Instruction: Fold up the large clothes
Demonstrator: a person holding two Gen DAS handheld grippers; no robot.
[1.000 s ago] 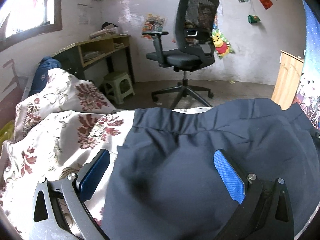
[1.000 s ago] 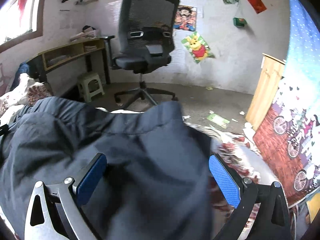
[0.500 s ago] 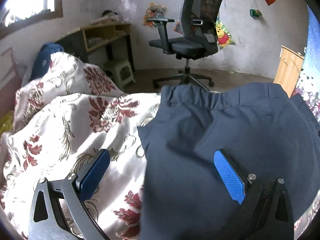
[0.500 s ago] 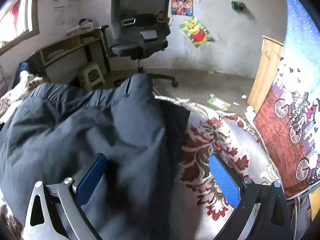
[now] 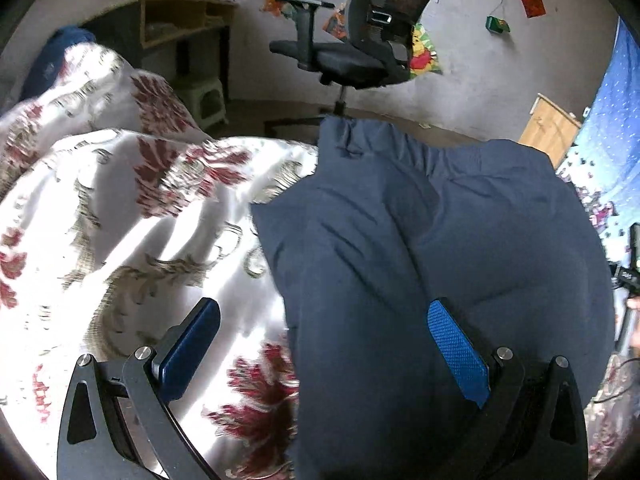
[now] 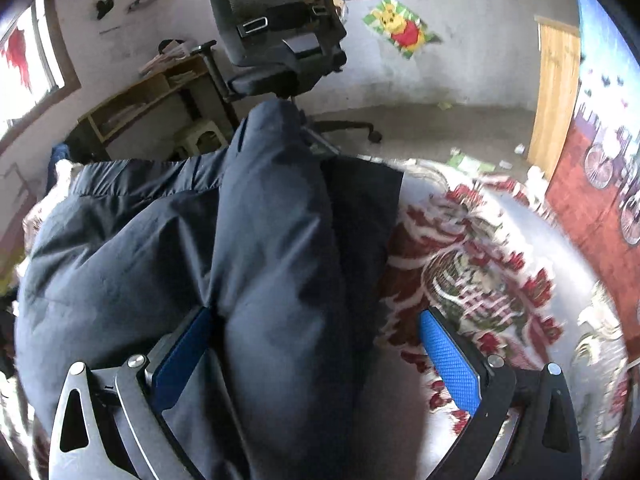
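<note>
A large dark navy garment [image 5: 420,240] with an elastic waistband lies bunched on a bed covered by a white and red floral sheet [image 5: 120,220]. My left gripper [image 5: 324,344] is open above the garment's left edge; its right finger is over the cloth, its left finger over the sheet. In the right wrist view the same garment [image 6: 260,260] rises in a thick fold between the jaws of my right gripper [image 6: 316,348], which stands wide open around it. Its right finger is over the floral sheet [image 6: 480,260].
A black office chair [image 5: 360,40] stands on the floor beyond the bed's far edge, with a wooden desk [image 5: 172,20] and a small green stool [image 5: 204,98] to its left. A wooden cabinet [image 6: 556,92] and patterned wall hanging stand at the right.
Both grippers have tilted down and drawn apart: the left one shifted left so more floral sheet shows, the right one shifted right. The garment now lies narrower, bunched into a raised fold.
</note>
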